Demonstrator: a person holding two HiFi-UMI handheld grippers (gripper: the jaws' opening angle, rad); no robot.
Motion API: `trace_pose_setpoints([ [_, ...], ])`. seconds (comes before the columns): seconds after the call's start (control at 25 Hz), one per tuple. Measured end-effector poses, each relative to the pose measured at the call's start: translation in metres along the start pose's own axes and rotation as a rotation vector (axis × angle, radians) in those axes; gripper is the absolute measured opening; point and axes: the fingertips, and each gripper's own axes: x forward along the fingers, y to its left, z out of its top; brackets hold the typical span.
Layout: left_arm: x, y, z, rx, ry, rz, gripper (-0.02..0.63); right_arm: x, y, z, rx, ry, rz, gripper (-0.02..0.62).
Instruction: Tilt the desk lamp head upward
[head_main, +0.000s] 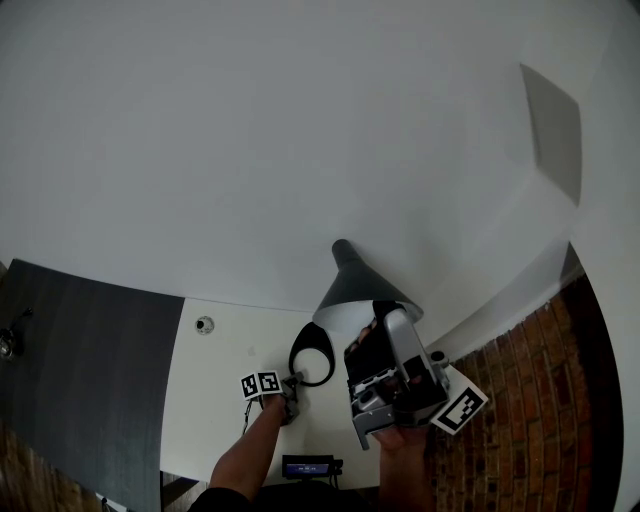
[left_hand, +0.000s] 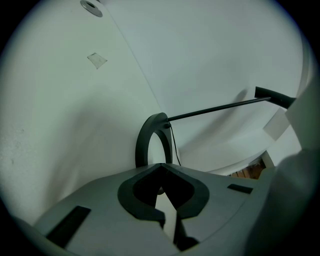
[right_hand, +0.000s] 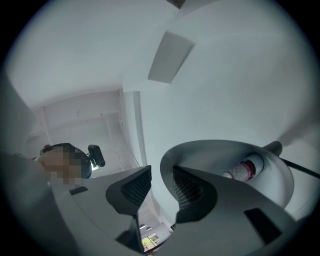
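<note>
The lamp head (head_main: 362, 288), at lower centre of the head view, is judged a light, stiff, smooth cone: grip its thin rim, seen between the parted jaws of the right gripper (right_hand: 161, 184); the left gripper (left_hand: 161, 170), closed and empty, sits by the ring base (left_hand: 149, 140).

The desk lamp has a black ring-shaped base (head_main: 312, 353) that rests on the white table (head_main: 225, 410) near the wall. From the ring a thin, straight dark arm (left_hand: 215, 108) goes out to the side toward the head. The head is a grey cone-shaped shade (head_main: 356, 287), with its narrow end toward the wall and its wide mouth turned toward the person. Inside the pale shade a whitish bulb (right_hand: 243, 170) sits at the neck.
</note>
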Motion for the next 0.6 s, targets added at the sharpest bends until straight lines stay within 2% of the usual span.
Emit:
trace_pose_setpoints([
  [0.44,-0.0028,0.0016,-0.0021,-0.001,0.0,0.004,0.012,-0.0008,0.0031,-0.004,-0.029,0.005,-0.025,0.141],
  [0.6,0.0045,-0.0045,-0.0022,0.053,0.034,0.021,0.012,-0.0014,0.0023,-0.0017,-0.05,0.013,-0.025,0.141],
])
